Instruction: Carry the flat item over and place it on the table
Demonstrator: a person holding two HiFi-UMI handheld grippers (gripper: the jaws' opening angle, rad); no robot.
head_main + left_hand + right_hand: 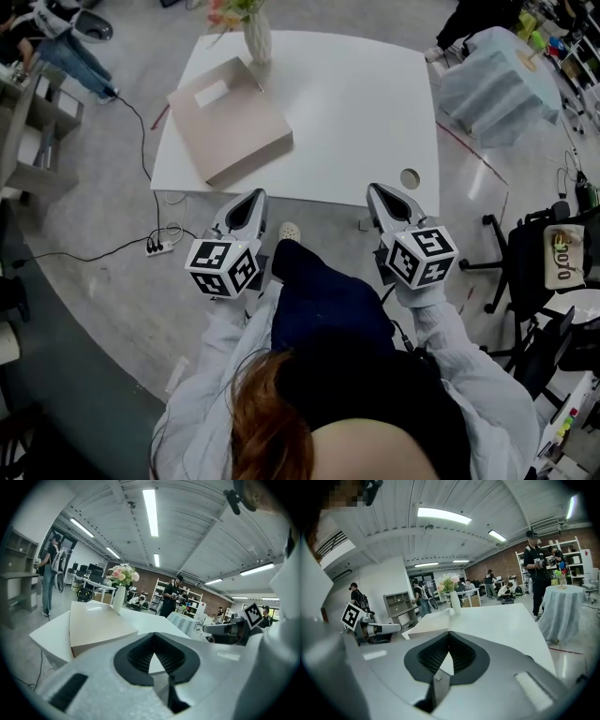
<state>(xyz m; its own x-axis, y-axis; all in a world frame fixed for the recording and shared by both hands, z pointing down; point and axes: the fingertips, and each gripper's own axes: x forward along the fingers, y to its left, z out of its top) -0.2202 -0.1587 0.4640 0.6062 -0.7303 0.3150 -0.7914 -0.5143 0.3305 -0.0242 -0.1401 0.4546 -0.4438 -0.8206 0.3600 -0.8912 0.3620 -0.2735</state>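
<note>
Flower vase [257,37] — power strip [156,247] — office chair [527,251]

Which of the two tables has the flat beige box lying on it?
The white rectangular table right ahead holds the flat beige box, beside a white flower vase. The round table draped in pale blue cloth has none.

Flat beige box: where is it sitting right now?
In the head view, the flat beige box lies on the left half of the white table, close beside the flower vase at the far edge.
</note>
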